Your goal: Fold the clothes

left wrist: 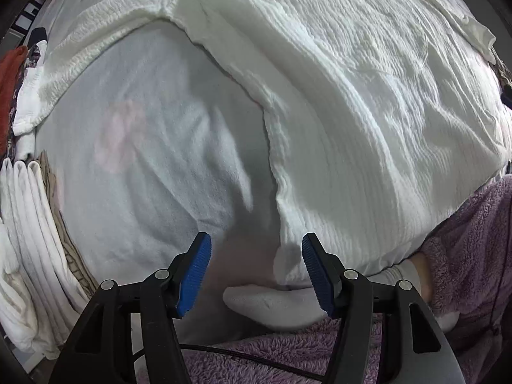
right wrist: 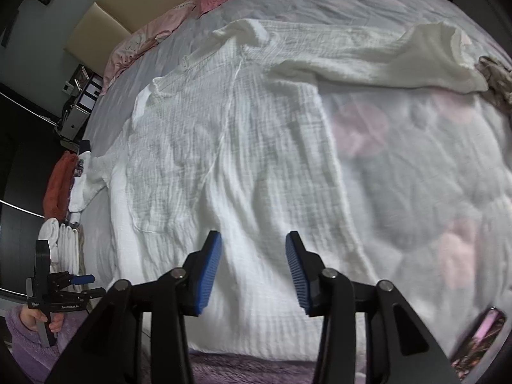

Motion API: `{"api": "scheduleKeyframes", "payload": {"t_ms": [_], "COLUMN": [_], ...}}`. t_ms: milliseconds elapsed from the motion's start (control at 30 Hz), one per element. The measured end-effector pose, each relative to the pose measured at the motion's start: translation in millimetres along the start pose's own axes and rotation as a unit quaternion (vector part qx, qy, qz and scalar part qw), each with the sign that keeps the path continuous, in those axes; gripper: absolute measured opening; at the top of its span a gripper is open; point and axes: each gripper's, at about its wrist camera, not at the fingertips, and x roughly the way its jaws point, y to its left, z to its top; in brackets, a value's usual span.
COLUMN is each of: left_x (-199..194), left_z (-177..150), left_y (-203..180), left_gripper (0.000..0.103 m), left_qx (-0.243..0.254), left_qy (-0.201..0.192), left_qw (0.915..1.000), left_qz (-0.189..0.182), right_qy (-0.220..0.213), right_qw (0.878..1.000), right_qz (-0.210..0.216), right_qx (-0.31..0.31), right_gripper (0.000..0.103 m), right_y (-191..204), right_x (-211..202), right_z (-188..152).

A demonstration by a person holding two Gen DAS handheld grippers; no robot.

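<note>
We saw a white crinkled shirt [right wrist: 243,147] spread flat on the bed [right wrist: 416,166], collar toward the headboard [right wrist: 128,6], hem toward the person; one sleeve [right wrist: 384,64] stretched out sideways across the grey quilt, the other sleeve [left wrist: 80,73] reached toward the bed's edge; in the left wrist view the shirt's side edge ran down the middle of the frame, bare quilt beside it.

Left tongs [left wrist: 256,272] were released, blue pads apart, nothing between them; they hung over the lower corner of the shirt near the hem; a white sock [left wrist: 275,304] on the person's foot lay just beneath, on purple fleece [left wrist: 464,256].

Right tongs [right wrist: 252,268] were released too, pads apart and empty, hovering above the shirt's lower middle; we could not tell whether they touched the cloth.

In the right wrist view the left tongs showed at the far left, held by a hand [right wrist: 35,318] in a purple fleece sleeve; a stack of folded white clothes [left wrist: 28,240] and a rust-red item [right wrist: 59,185] lay at the bed's edge; pink pillows [right wrist: 153,32] lay by the headboard.
</note>
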Motion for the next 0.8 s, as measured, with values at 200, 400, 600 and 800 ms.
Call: {"api": "scheduleKeyframes", "payload": {"t_ms": [200, 400, 600, 800], "left_x": [11, 22, 17, -24], "left_z": [-1, 2, 2, -10], "left_y": [-5, -14, -28, -10], "left_gripper": [0.064, 0.047, 0.012, 0.006], "left_qx": [-0.007, -0.008, 0.002, -0.015], "left_qy": [0.013, 0.029, 0.01, -0.029], "left_qw": [0.9999, 0.9995, 0.9999, 0.9995], "left_qz": [-0.006, -0.001, 0.004, 0.001], "right_qy": [0.098, 0.173, 0.191, 0.168], "right_qw": [0.992, 0.984, 0.981, 0.985], "right_qz": [-0.081, -0.042, -0.033, -0.022], "right_qx": [-0.022, 0.008, -0.01, -0.025], "right_gripper": [0.054, 0.053, 0.024, 0.006], "right_y": [-49, -77, -74, -68], "right_x": [-1, 39, 48, 25], "right_z": [-9, -19, -19, -17]}}
